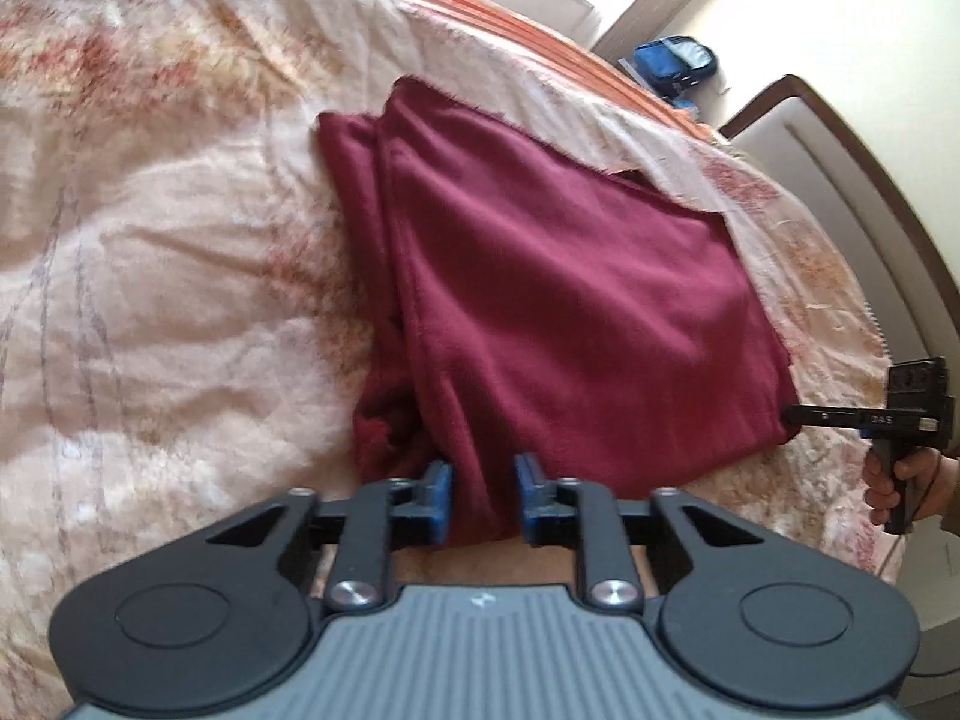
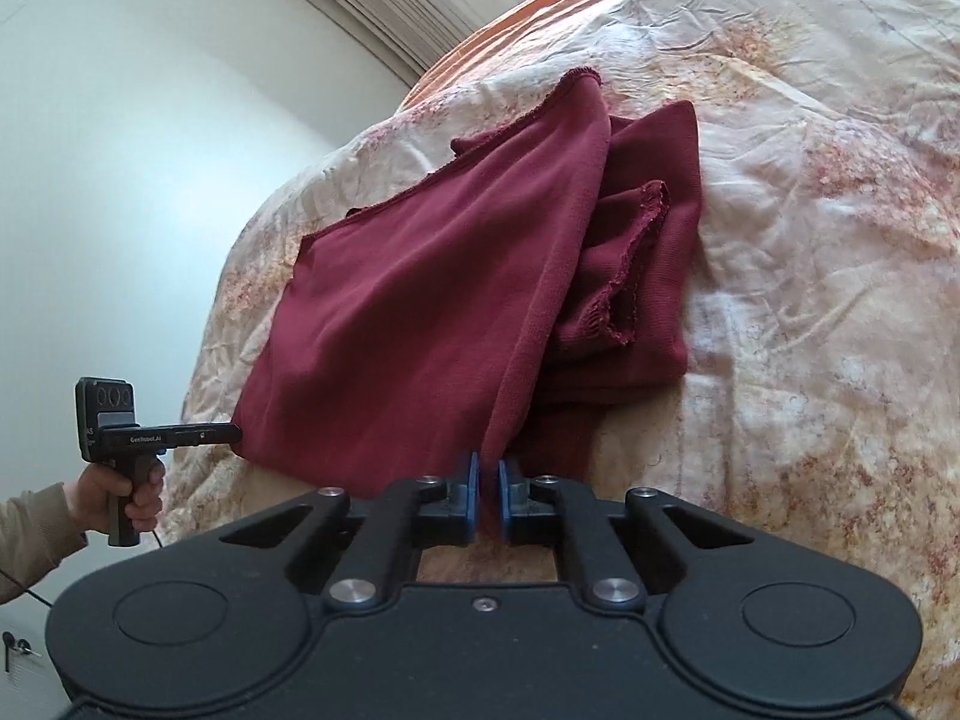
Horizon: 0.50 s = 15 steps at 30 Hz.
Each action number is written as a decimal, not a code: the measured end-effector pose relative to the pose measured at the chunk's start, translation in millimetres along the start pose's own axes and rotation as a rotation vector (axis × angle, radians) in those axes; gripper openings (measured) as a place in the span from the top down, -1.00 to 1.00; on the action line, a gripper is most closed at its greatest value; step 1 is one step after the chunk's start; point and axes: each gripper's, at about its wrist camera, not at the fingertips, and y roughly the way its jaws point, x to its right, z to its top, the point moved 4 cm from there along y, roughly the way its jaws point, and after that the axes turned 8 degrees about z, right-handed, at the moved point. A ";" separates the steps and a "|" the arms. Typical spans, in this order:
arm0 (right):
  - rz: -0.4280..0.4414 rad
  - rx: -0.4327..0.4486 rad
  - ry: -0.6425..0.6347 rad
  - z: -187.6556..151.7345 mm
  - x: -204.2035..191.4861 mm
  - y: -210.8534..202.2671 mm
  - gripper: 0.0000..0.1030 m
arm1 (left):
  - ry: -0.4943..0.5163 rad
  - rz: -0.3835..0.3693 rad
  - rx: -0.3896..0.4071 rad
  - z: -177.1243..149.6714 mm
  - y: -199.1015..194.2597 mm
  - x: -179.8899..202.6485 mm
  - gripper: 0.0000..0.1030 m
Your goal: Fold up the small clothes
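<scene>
Pads of the left gripper [image 1: 483,498] set apart, with a thick fold of the dark red knit cloth [image 1: 570,300] filling the gap, seemingly pinched. Pads of the right gripper [image 2: 487,480] almost together, clamped on a thin edge of the same cloth. Lies half folded on the floral cream bedspread [image 1: 150,300], near edge raised between both grips, far part resting flat.

Likely slips: thin edge sliding out of the right pinch under a sideways tug; bulky fold working loose on the left, being held over several layers. Could also drag along the loose hemmed flap [image 2: 630,264] bunched beside the main panel, spoiling the fold. Soft, wrinkled bedding underneath, so may ruck up with the cloth.

Farther out, blue zipped bag [image 1: 675,63] beyond the bed and wood-framed padded board [image 1: 840,192] at the bedside, both well apart from the cloth, blocking nothing.
</scene>
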 end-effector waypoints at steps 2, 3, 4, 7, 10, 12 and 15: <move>-0.013 -0.008 -0.007 -1.5 0.1 2.6 0.91 | -0.009 0.014 0.001 -1.6 1.9 -2.4 0.84; -0.011 -0.008 -0.009 -1.6 0.3 3.1 0.92 | -0.007 0.016 0.004 -2.6 1.1 -2.8 0.88; -0.006 -0.009 -0.009 -1.5 0.3 2.7 0.92 | -0.002 0.013 0.004 -4.0 -1.3 -2.6 0.89; 0.037 -0.015 -0.003 0.6 0.2 -7.4 0.94 | 0.027 -0.041 0.005 -9.4 -16.4 -1.0 0.92; 0.075 -0.006 0.008 4.2 2.6 -25.6 0.94 | 0.017 -0.061 0.002 -15.1 -26.2 -6.9 0.93; 0.057 -0.022 0.008 3.3 6.3 -28.0 0.93 | -0.009 -0.047 -0.014 -18.4 -20.2 -13.2 0.93; -0.011 -0.068 0.009 -3.2 12.9 -14.3 0.85 | -0.030 0.003 -0.048 -22.1 -4.2 -17.7 0.81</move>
